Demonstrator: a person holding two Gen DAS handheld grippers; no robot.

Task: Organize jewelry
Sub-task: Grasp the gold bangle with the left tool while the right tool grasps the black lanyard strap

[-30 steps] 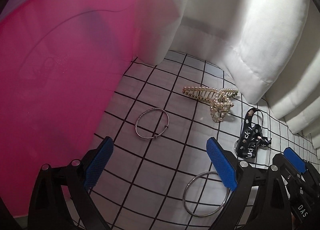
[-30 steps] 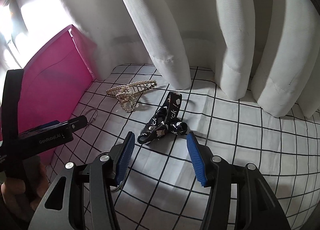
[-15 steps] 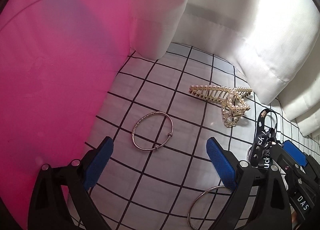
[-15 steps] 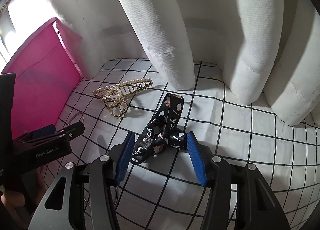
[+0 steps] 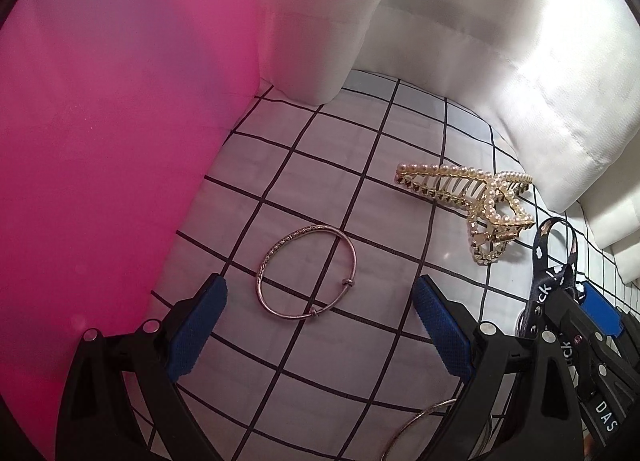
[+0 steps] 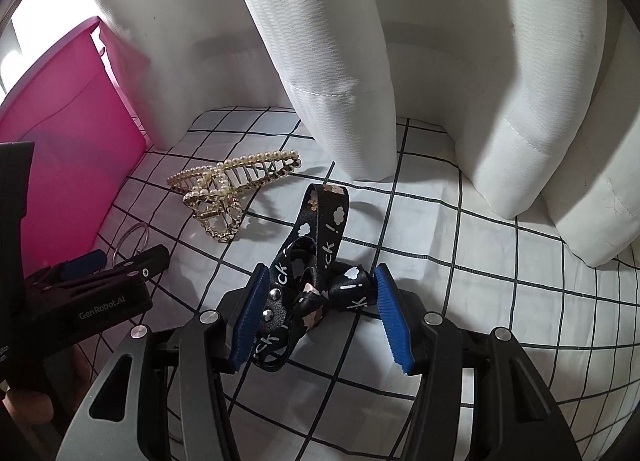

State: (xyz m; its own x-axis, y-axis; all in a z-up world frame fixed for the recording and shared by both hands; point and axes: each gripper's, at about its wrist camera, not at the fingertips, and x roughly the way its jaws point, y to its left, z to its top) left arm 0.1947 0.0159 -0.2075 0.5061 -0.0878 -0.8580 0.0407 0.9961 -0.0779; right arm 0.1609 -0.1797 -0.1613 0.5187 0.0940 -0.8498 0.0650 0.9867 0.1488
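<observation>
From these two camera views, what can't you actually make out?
- Second plain ring: left wrist view, mostly cut off by the bottom edge and covered by the left tool.
- Black printed strap: right wrist view, its lower end disappears under the right tool; lettering only partly readable.
- Pink box: both views, contents hidden by its wall.

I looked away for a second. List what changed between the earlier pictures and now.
Both grippers came down and forward. The right gripper now straddles the black strap, jaws open, no grip visible. The left gripper closed in on the silver bangle, jaws open. Nothing was grasped or released. Bangle, strap and pearl hair claw lie unmoved.
</observation>
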